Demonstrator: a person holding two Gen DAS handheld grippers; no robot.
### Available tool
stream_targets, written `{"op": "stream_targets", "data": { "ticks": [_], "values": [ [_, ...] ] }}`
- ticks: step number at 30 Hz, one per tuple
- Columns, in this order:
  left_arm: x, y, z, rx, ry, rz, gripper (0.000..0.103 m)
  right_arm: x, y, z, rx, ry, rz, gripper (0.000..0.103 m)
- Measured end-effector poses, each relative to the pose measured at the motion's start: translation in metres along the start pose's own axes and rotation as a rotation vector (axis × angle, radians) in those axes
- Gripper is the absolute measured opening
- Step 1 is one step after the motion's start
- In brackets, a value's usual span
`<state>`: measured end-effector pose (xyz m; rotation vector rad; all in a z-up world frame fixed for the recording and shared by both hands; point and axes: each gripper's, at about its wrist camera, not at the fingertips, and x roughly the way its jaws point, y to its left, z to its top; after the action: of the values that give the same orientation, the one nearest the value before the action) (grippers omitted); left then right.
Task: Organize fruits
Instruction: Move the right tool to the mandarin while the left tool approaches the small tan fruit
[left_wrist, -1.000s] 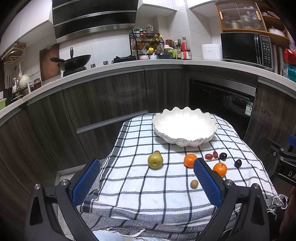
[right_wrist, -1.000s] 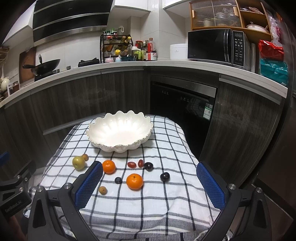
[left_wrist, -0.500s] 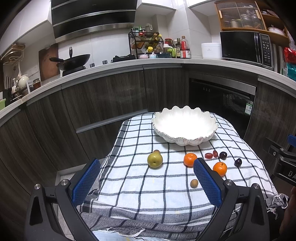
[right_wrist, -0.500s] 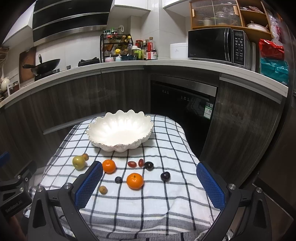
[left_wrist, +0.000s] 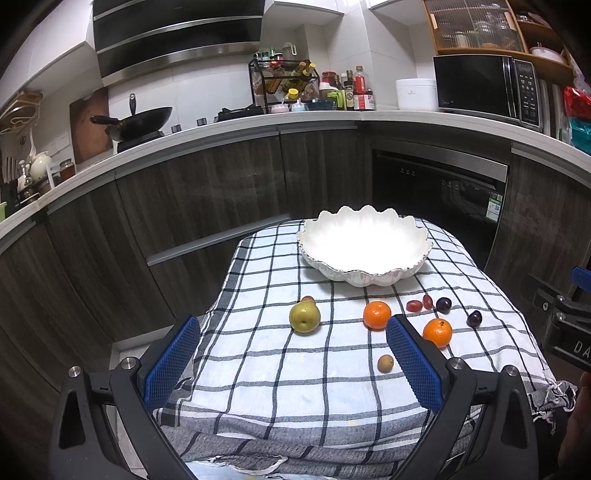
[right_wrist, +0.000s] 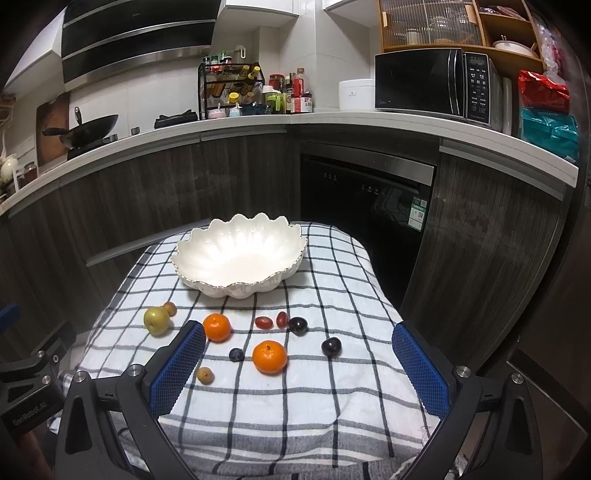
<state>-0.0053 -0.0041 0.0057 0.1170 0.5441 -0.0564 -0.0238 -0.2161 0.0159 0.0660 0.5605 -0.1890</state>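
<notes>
— Where's the fruit?

— All on the checked cloth (right_wrist: 280, 402), mid-frame in the right wrist view, below the scalloped white bowl (right_wrist: 240, 254). A green pear (right_wrist: 156, 321) sits at the left, two oranges (right_wrist: 217, 326) (right_wrist: 269, 356) in the middle, dark plums (right_wrist: 297, 325) toward the right.

— And the grippers?

— Both at the bottom of their frames. The left gripper (left_wrist: 293, 356) is spread wide with nothing between its blue pads. The right gripper (right_wrist: 298, 363) is the same, wide apart and holding nothing.
</notes>
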Motion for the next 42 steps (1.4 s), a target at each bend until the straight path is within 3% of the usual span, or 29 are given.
{"op": "stream_targets", "data": {
  "ticks": [13,42],
  "values": [
    [0.009,-0.019,0.008,0.059,-0.014,-0.041,0.103,0.013,-0.006,-0.001,0.024,0.038,0.003,0.103],
    [0.072,-0.055,0.004,0.166,0.089,-0.127,0.1,0.07,-0.012,0.002,0.001,0.115,0.025,0.102]
  ]
}}
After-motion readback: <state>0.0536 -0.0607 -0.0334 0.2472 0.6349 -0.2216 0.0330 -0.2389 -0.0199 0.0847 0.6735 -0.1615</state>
